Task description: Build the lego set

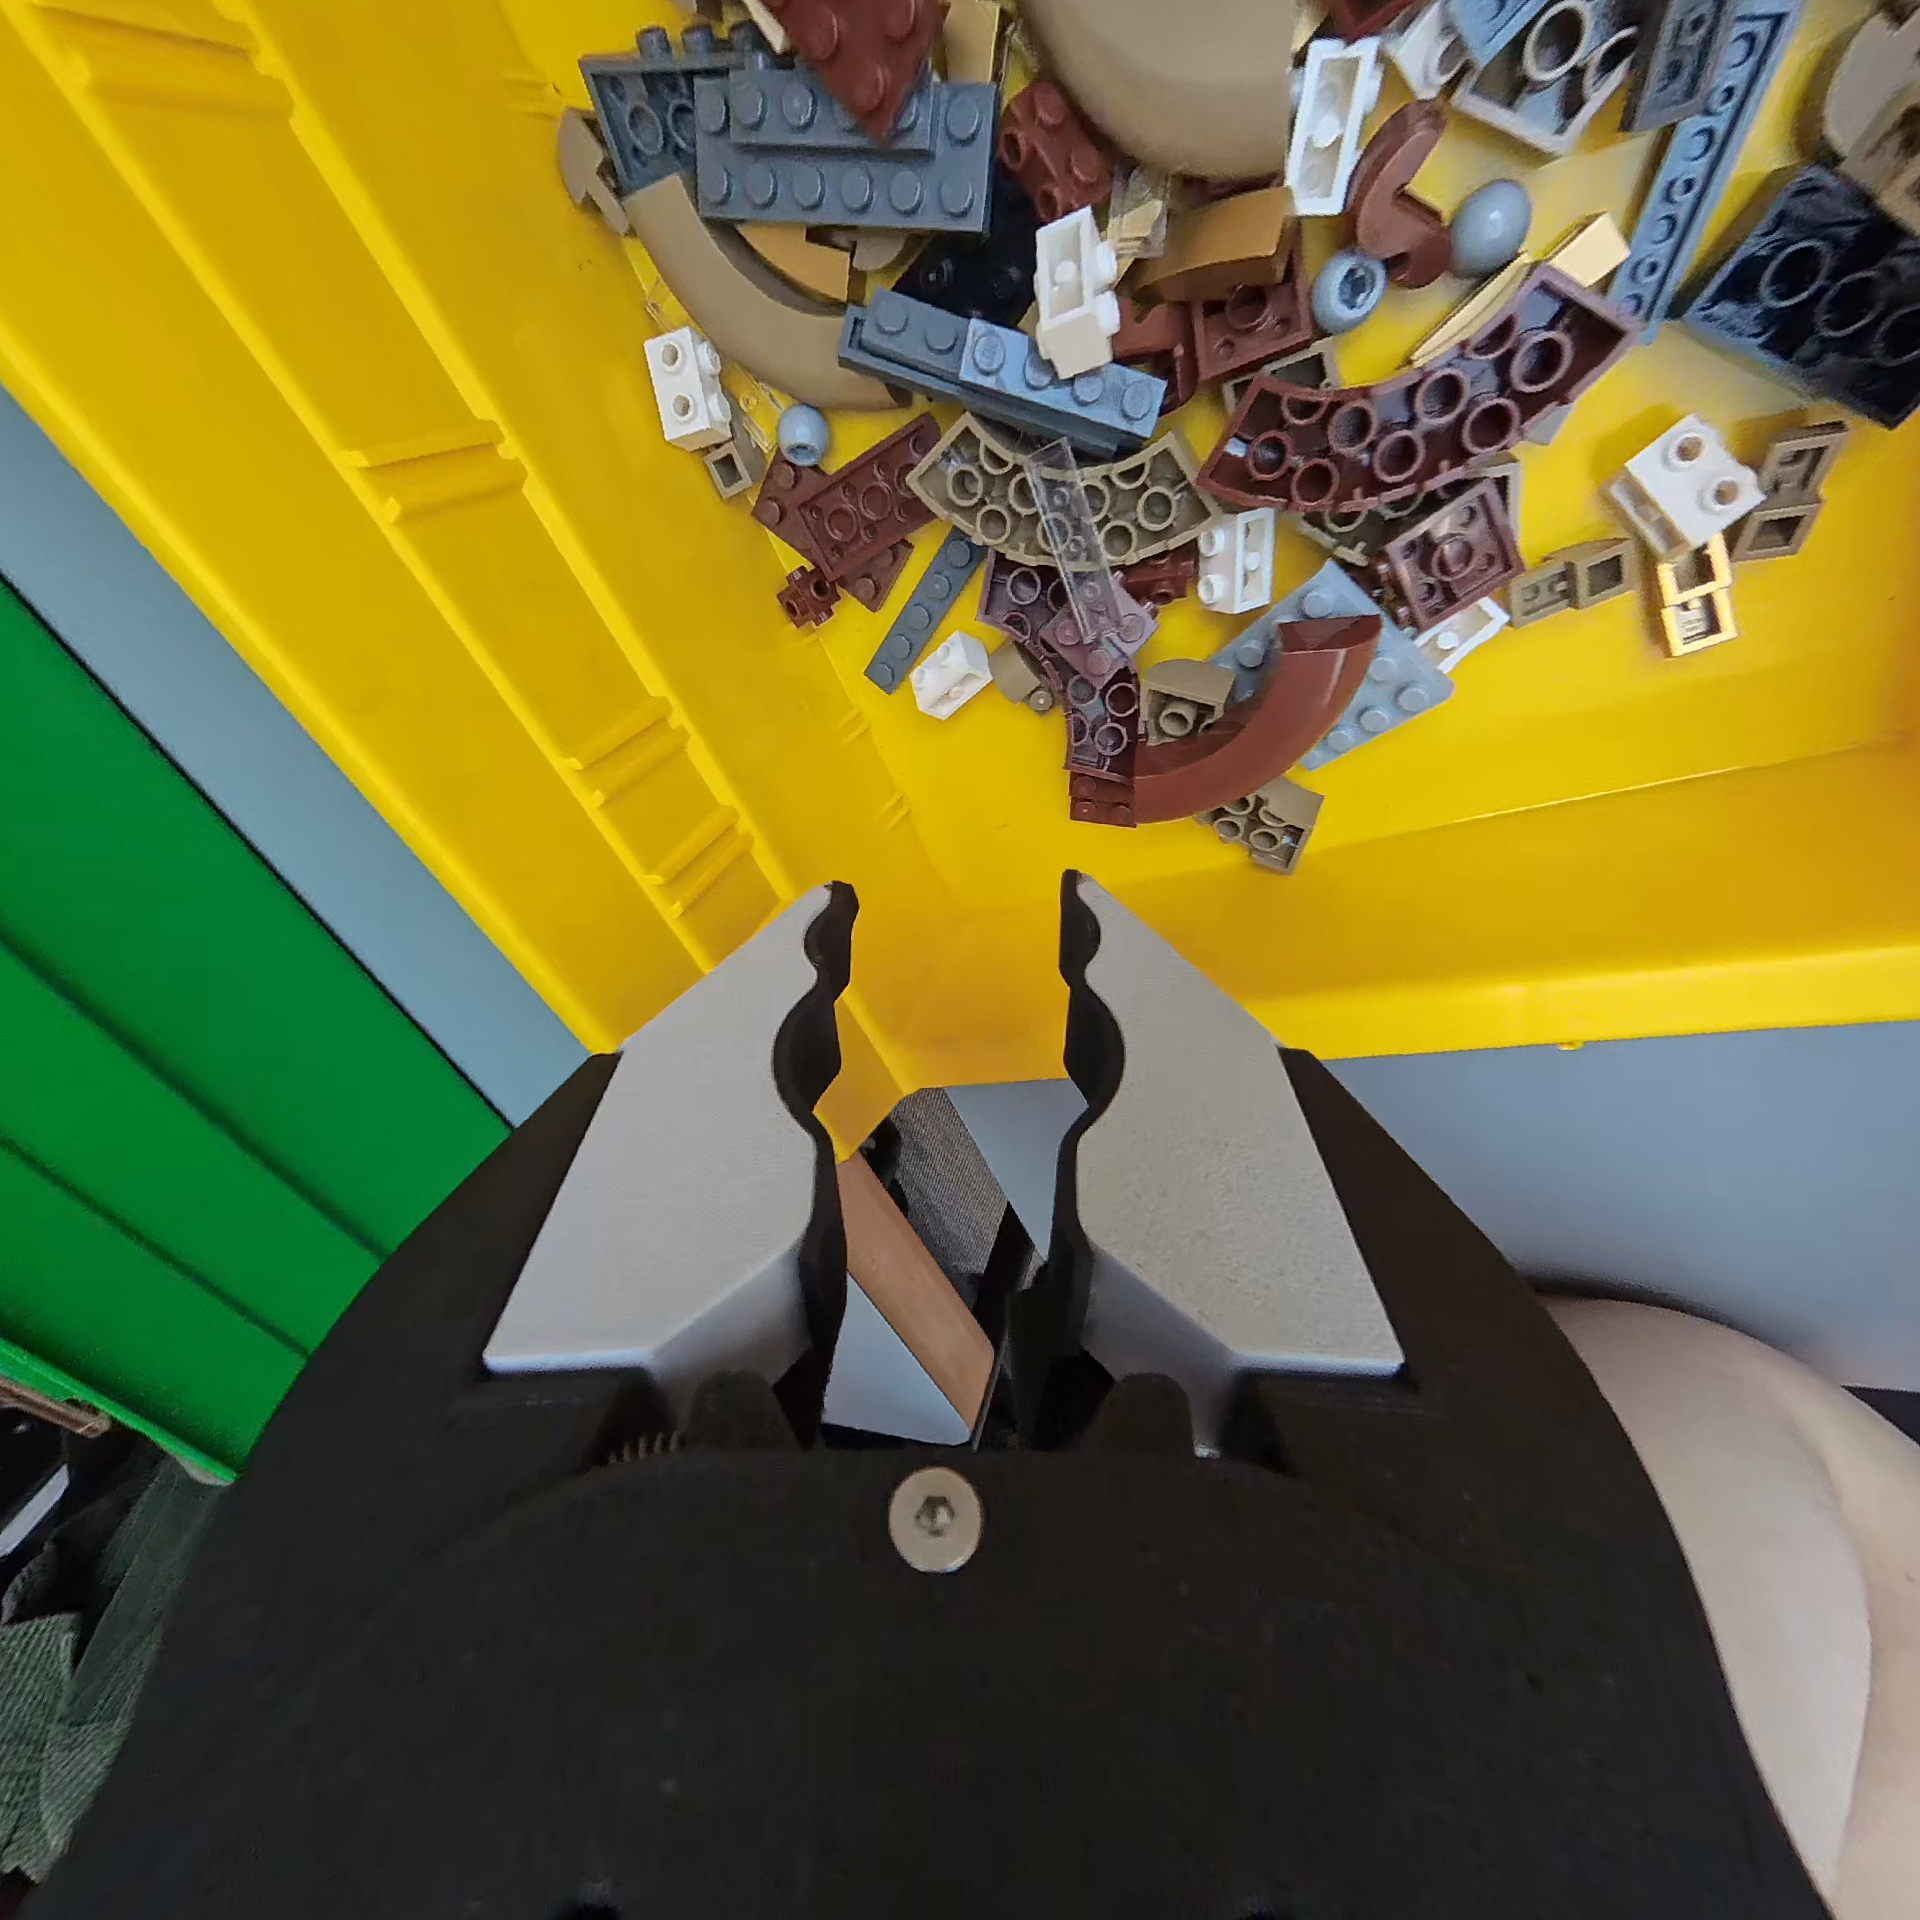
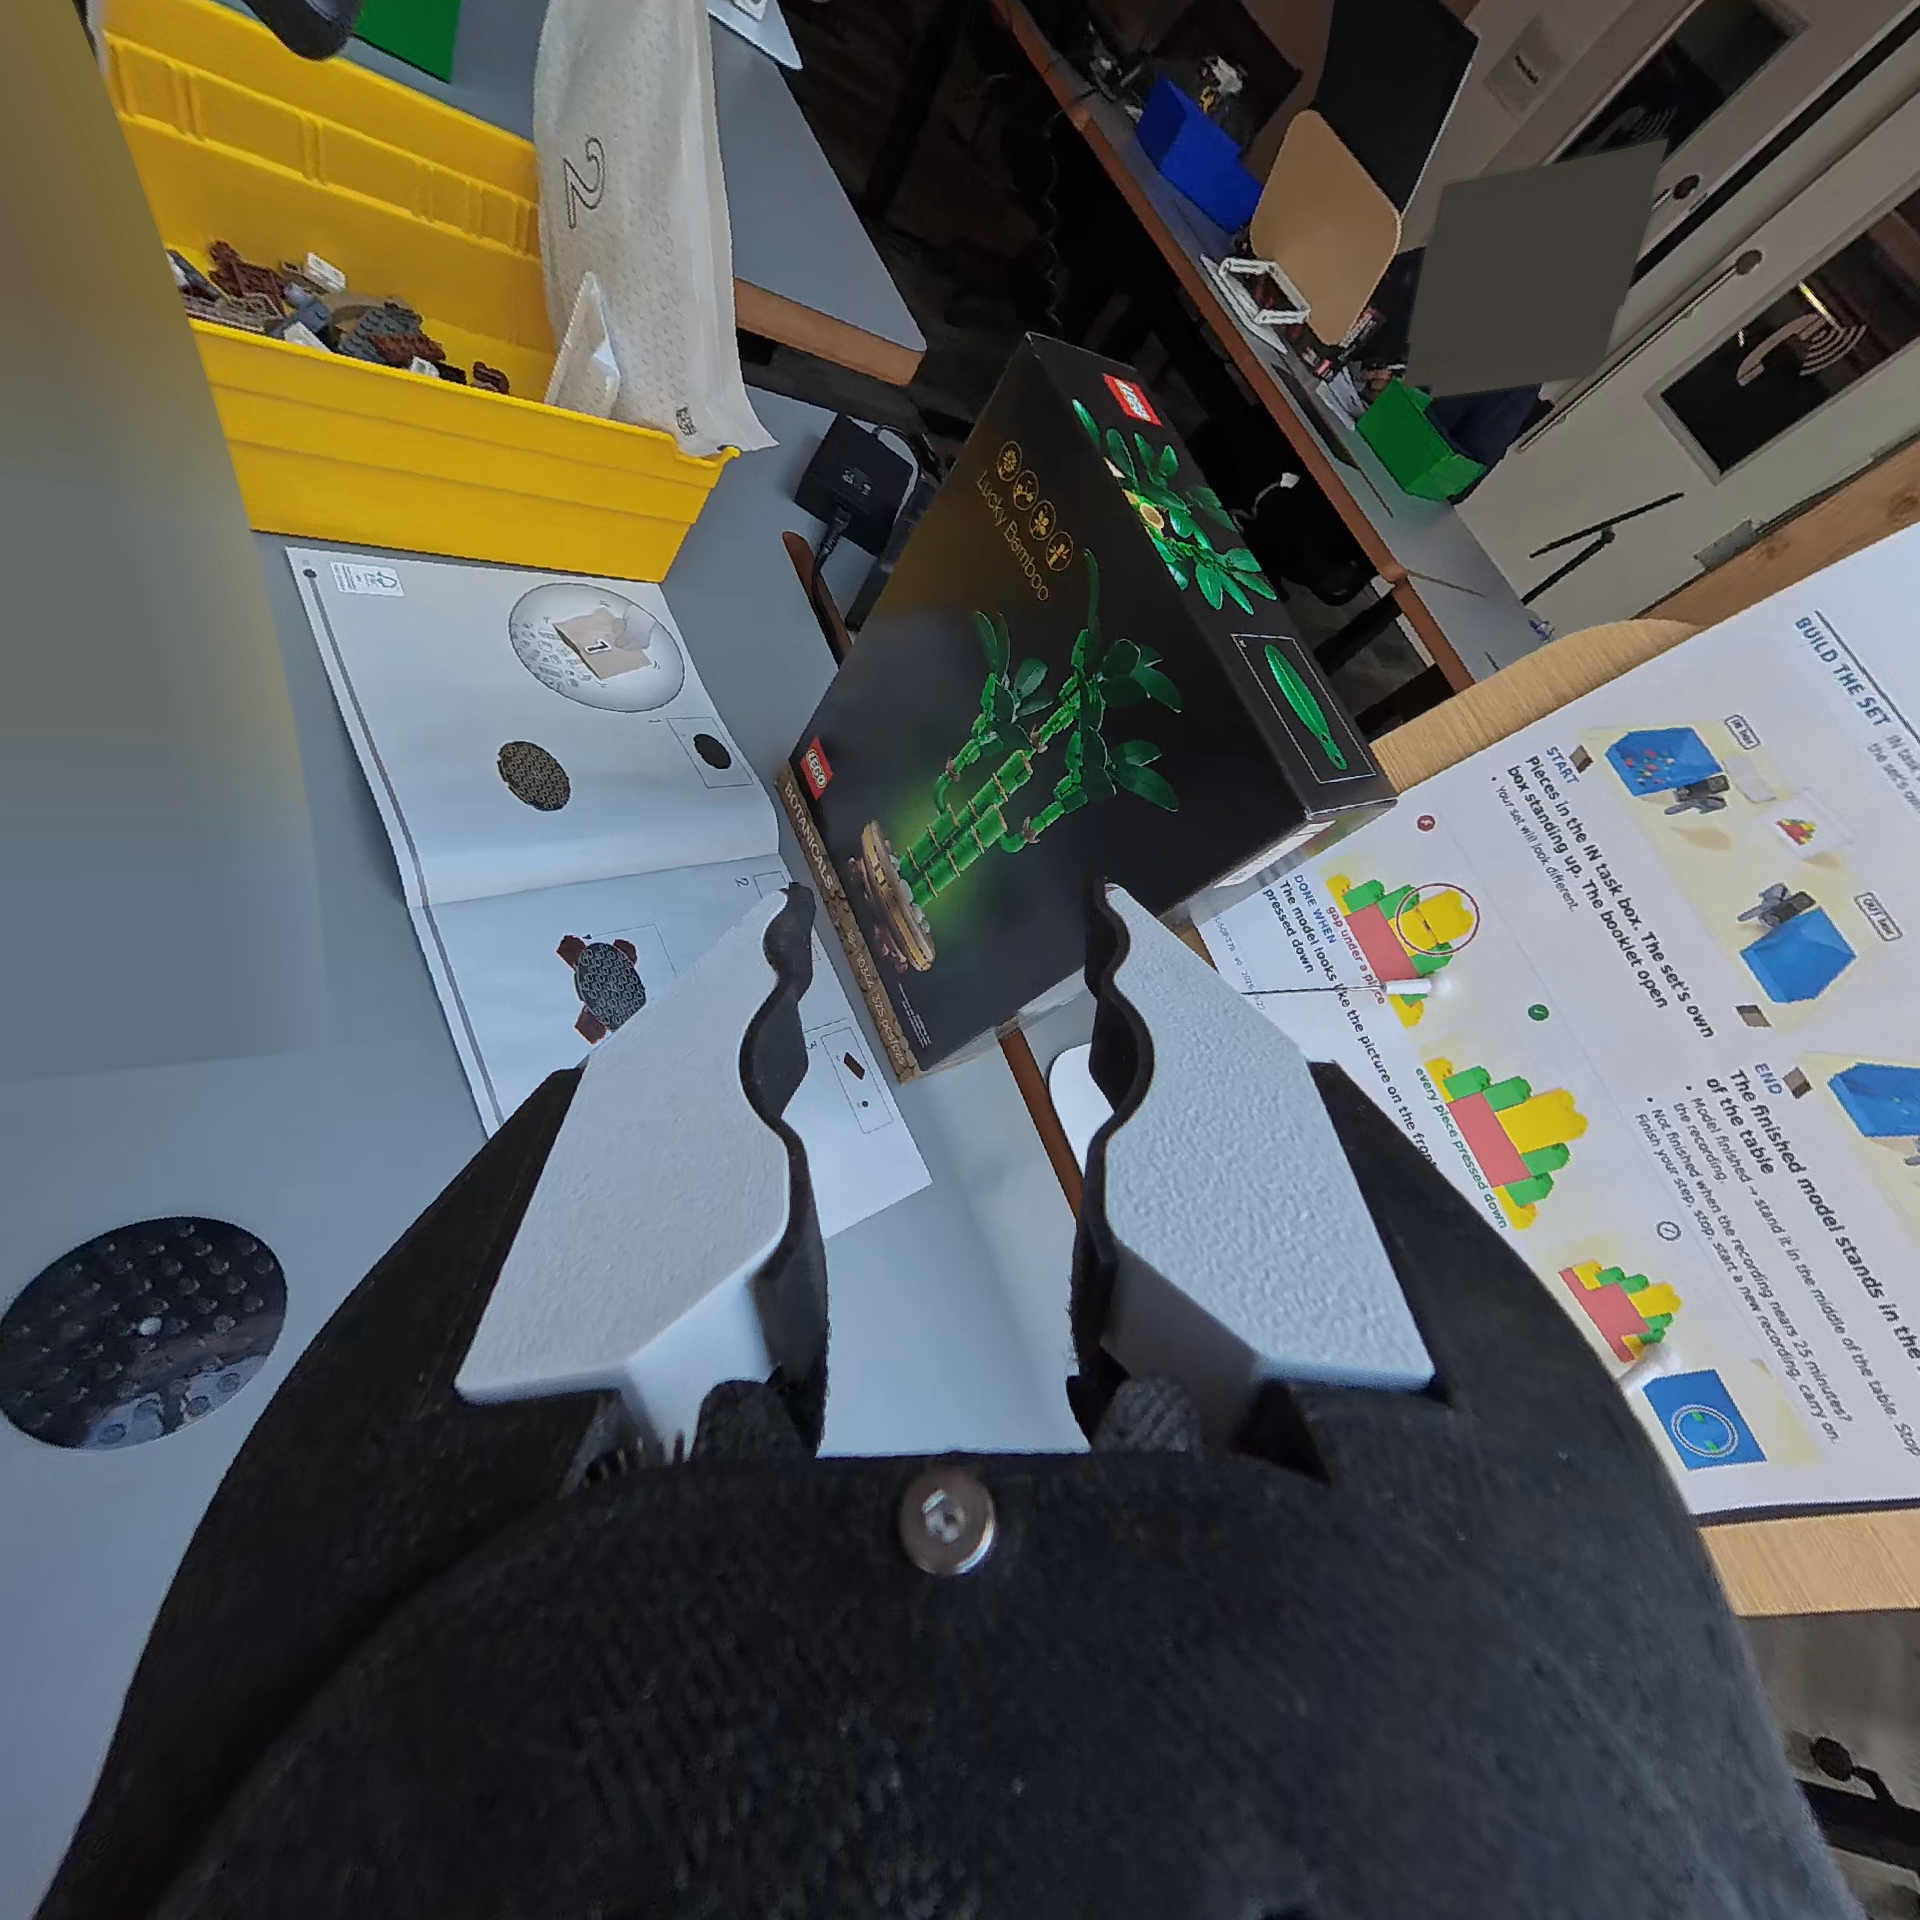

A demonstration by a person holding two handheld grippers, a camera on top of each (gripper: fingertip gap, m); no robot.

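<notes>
My left gripper (image 1: 958, 896) is open and empty, hovering over the near rim of a yellow bin (image 1: 1455, 935). The bin holds a heap of loose bricks (image 1: 1143, 416): brown, grey, tan, white and black, with a brown curved arch piece (image 1: 1257, 717) nearest the fingers. My right gripper (image 2: 948, 902) is open and empty above the grey table. A round black studded plate (image 2: 140, 1330) lies on the table at lower left of it. The open instruction booklet (image 2: 582, 790) lies ahead, and the set's dark box (image 2: 1049, 727) stands upright behind the fingertips.
The yellow bin (image 2: 457, 478) sits at the far left in the right wrist view, with a white paper bag (image 2: 634, 229) leaning in it. A printed instruction sheet (image 2: 1662, 987) lies at the right on a wooden board. A green bin (image 1: 156, 1039) stands left of the yellow one.
</notes>
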